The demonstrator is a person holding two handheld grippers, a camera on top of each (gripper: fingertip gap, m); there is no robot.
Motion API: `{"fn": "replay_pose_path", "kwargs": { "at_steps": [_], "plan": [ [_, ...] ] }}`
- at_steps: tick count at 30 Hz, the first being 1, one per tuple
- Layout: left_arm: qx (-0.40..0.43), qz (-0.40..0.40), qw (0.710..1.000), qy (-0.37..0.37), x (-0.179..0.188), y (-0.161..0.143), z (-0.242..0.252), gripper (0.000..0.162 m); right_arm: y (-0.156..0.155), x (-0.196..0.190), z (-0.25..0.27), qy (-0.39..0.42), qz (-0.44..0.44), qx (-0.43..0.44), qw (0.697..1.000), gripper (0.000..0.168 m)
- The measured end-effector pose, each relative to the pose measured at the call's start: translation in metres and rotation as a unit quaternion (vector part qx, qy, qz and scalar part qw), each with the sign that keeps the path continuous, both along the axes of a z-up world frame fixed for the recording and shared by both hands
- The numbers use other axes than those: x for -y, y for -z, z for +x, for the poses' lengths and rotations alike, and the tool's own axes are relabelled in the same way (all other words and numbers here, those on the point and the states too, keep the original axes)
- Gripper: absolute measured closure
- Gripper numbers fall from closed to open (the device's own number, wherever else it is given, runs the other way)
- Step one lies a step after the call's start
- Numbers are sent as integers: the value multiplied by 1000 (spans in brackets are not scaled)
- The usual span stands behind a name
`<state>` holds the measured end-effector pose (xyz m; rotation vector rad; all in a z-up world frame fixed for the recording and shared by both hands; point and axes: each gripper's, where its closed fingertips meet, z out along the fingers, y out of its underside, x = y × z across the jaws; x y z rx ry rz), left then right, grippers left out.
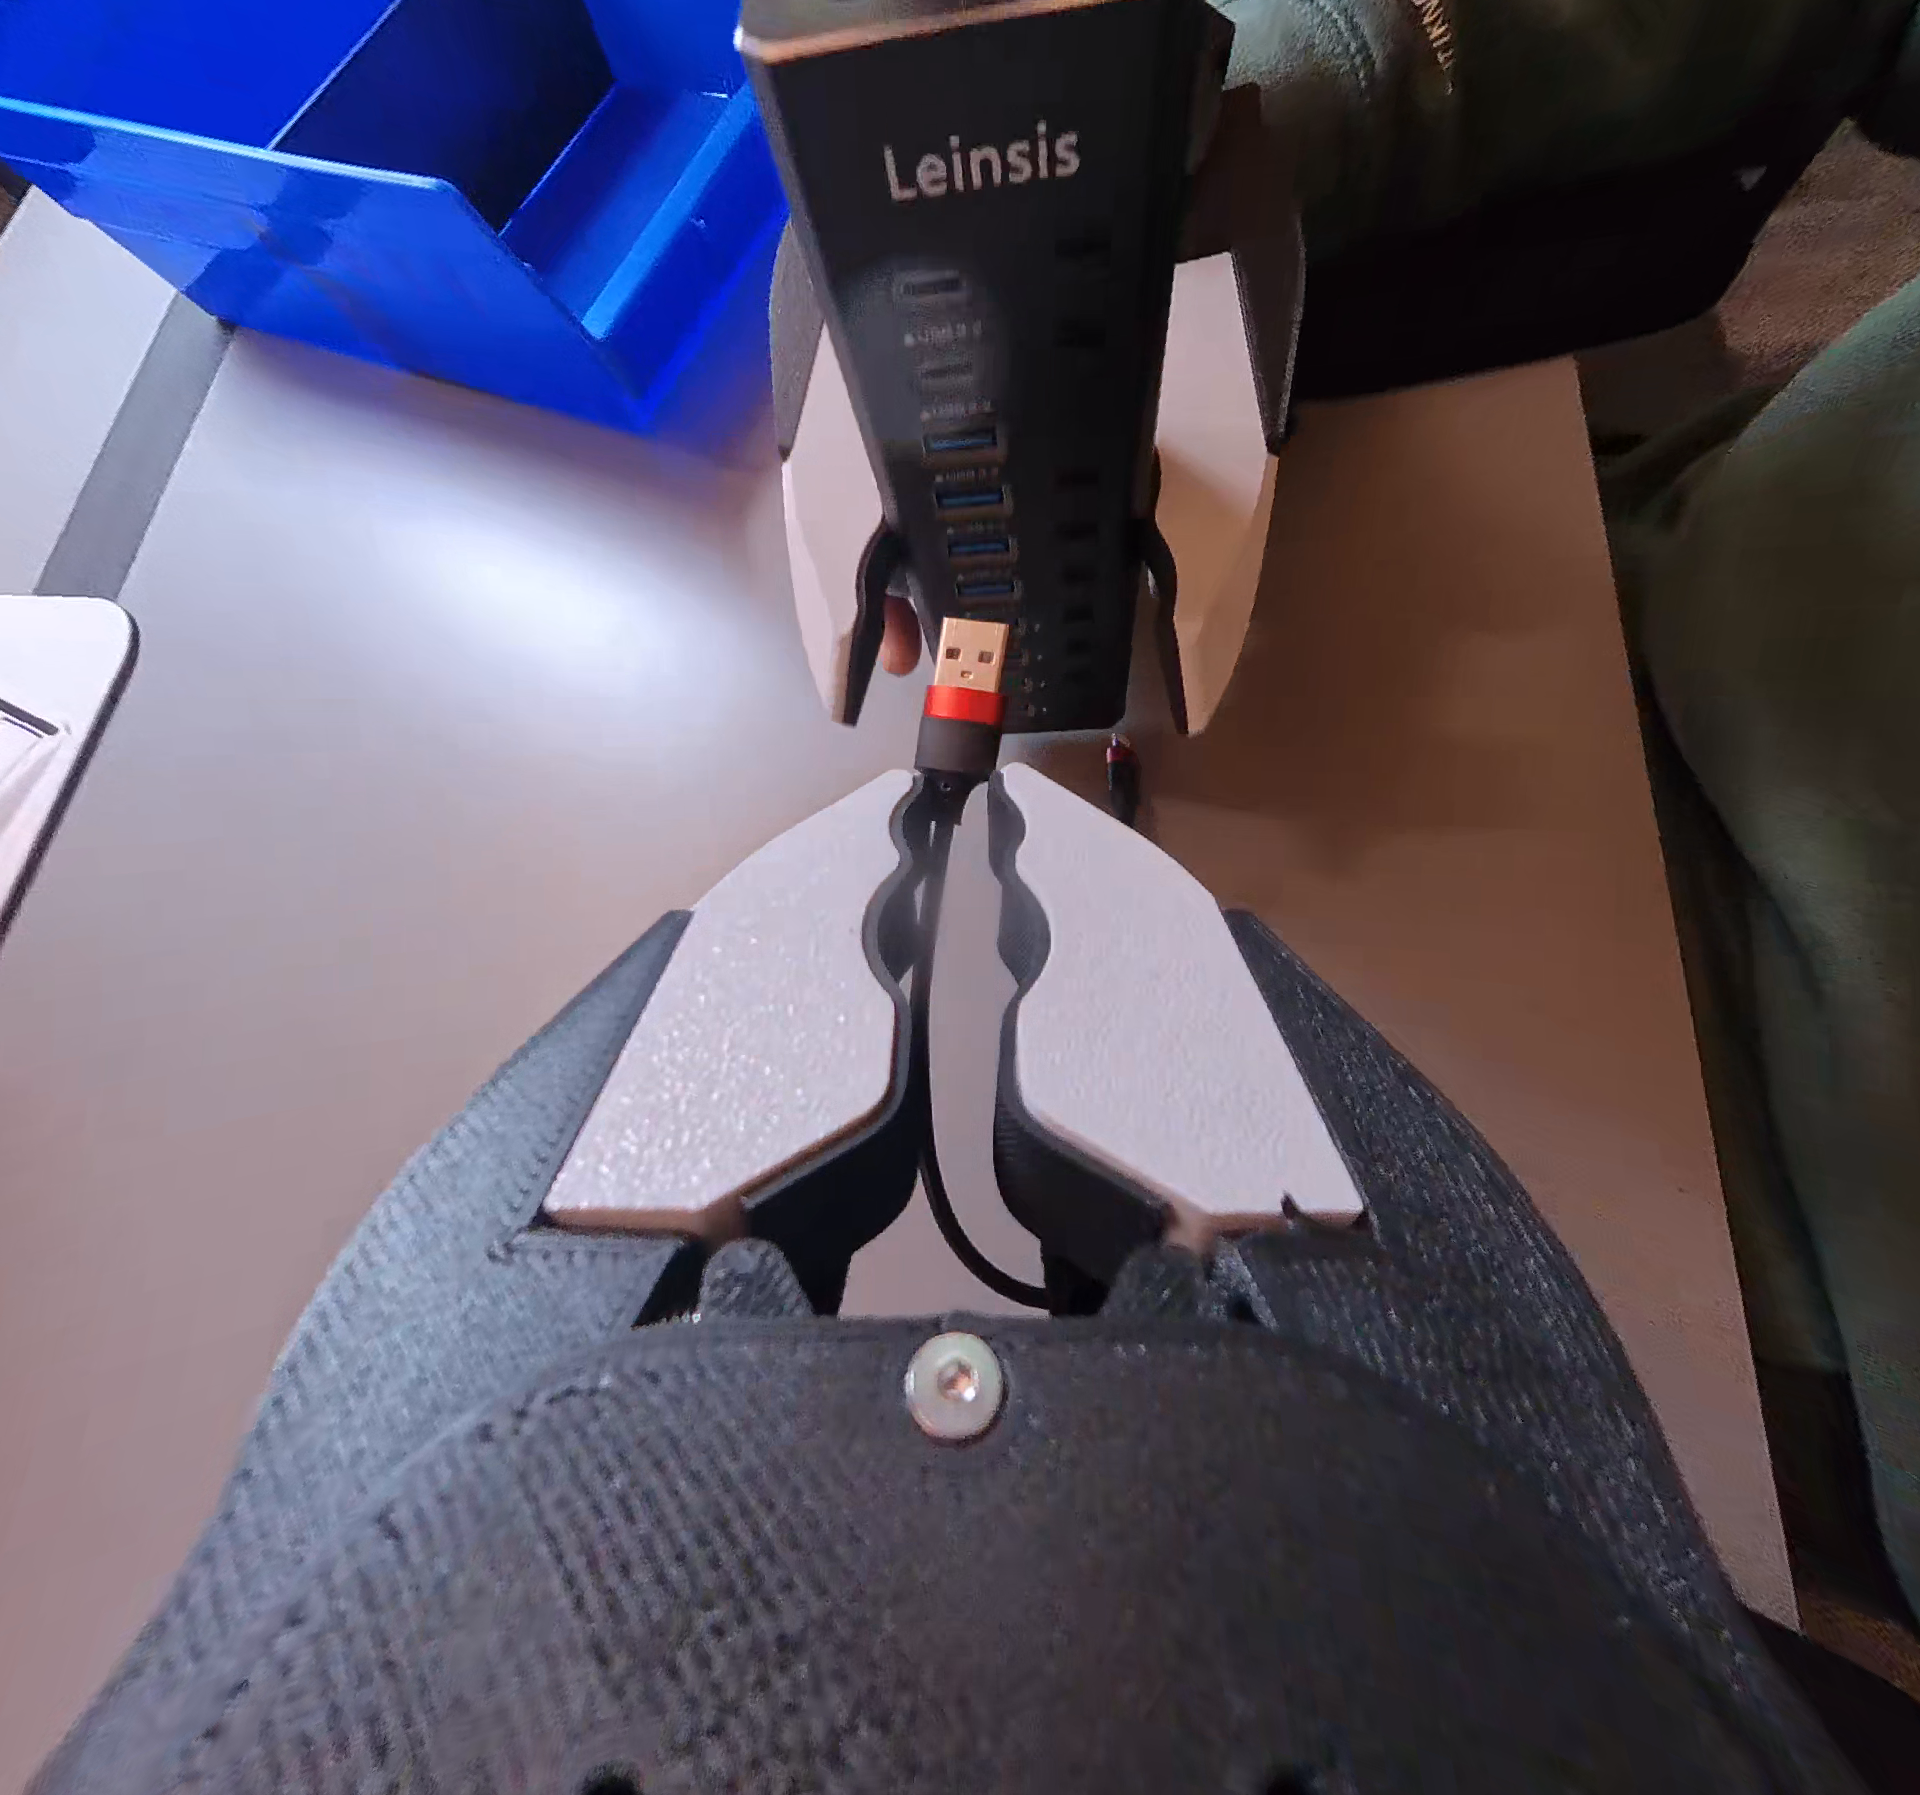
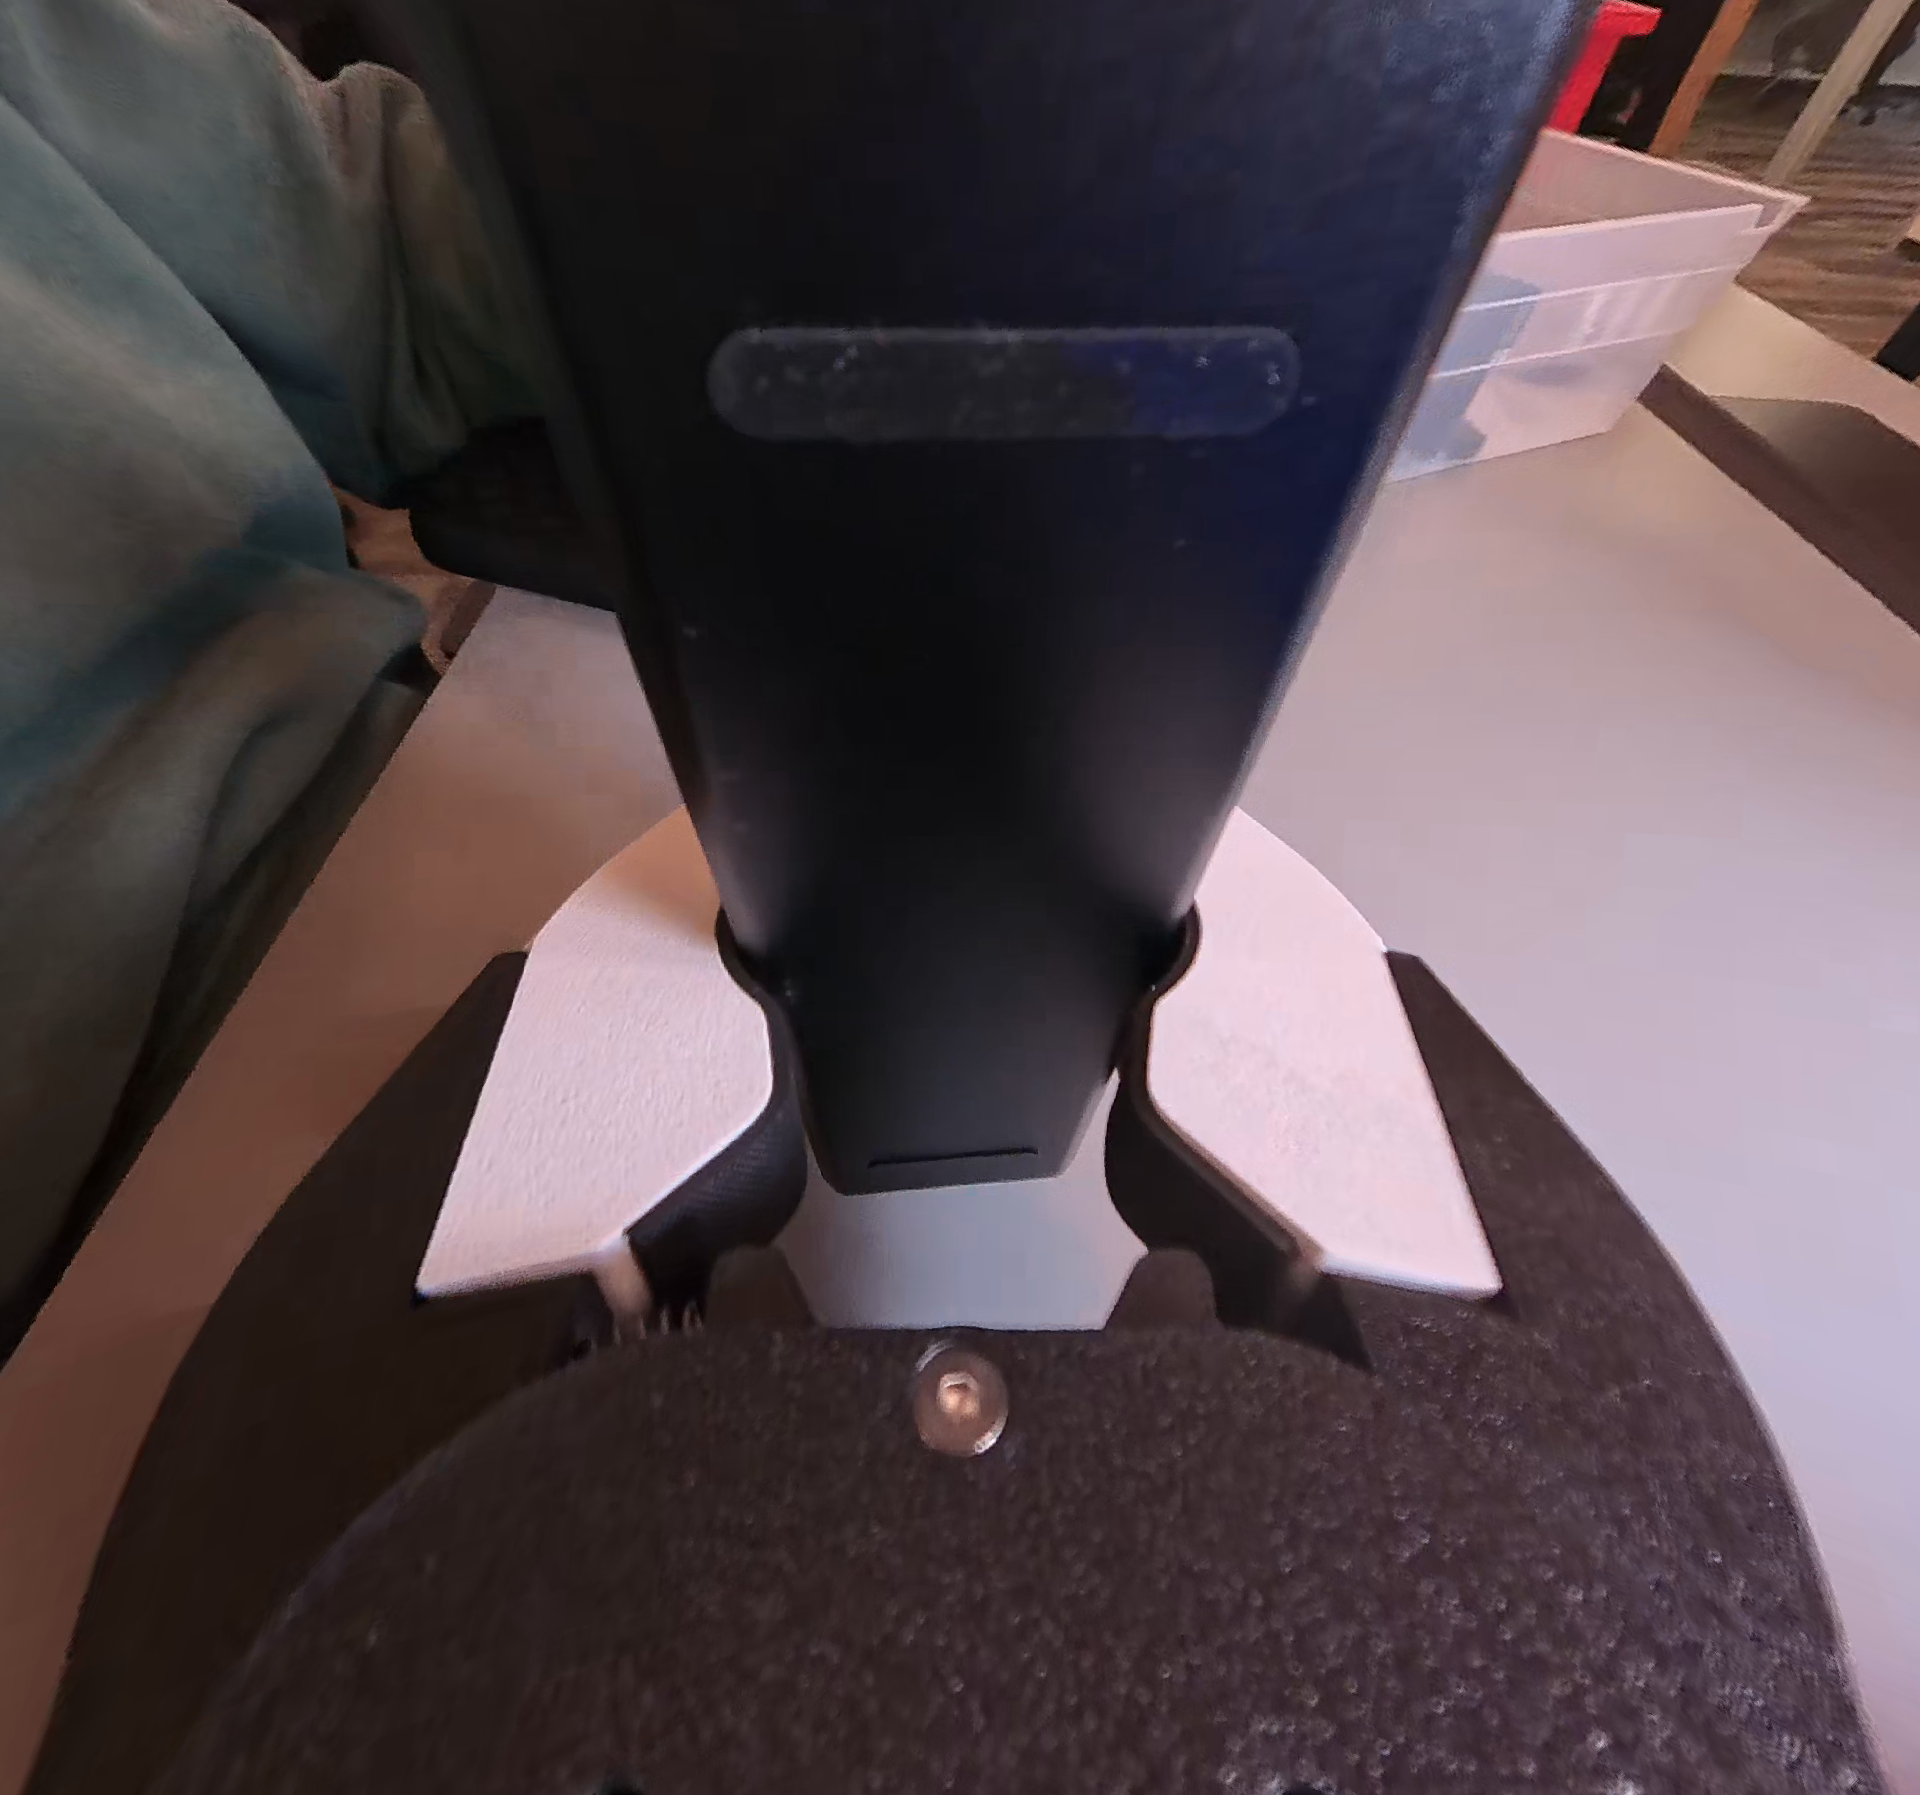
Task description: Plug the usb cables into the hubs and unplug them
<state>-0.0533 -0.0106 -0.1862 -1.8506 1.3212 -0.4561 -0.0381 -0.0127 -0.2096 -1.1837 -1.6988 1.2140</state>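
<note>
Black hub (image 1: 987, 311) sits clenched in the right gripper (image 2: 956, 956); left gripper (image 1: 961, 789) pinches the USB cable (image 1: 961, 706), plug just before the ports.

Black multi-port hub (image 1: 977, 311) clamped upright between right jaws, ports facing the left jaws. Red-collared USB plug (image 1: 964, 680) pinched at left jaws' tips, unplugged, just before lower ports.

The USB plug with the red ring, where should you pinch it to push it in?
Pinch the black sleeve behind the red ring of the plug, coming from the cable end, as the left gripper does. That leaves the gold tip free and pointing at the hub, which the right gripper holds.
</note>
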Motion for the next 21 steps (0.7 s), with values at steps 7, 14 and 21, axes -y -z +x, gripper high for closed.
{"fn": "replay_pose_path", "kwargs": {
  "at_steps": [7,14,21],
  "plan": [
    [-19,-16,1000,2,1,1,18,151,-1,7,-3,-7,9,-2,1000,96],
    [5,-25,1000,2,3,-5,22,151,1,7,-3,-1,21,2,1000,96],
    [-71,2,997,-24,0,6,14,152,15,3,-7,26,61,42,997,97]
  ]
}}
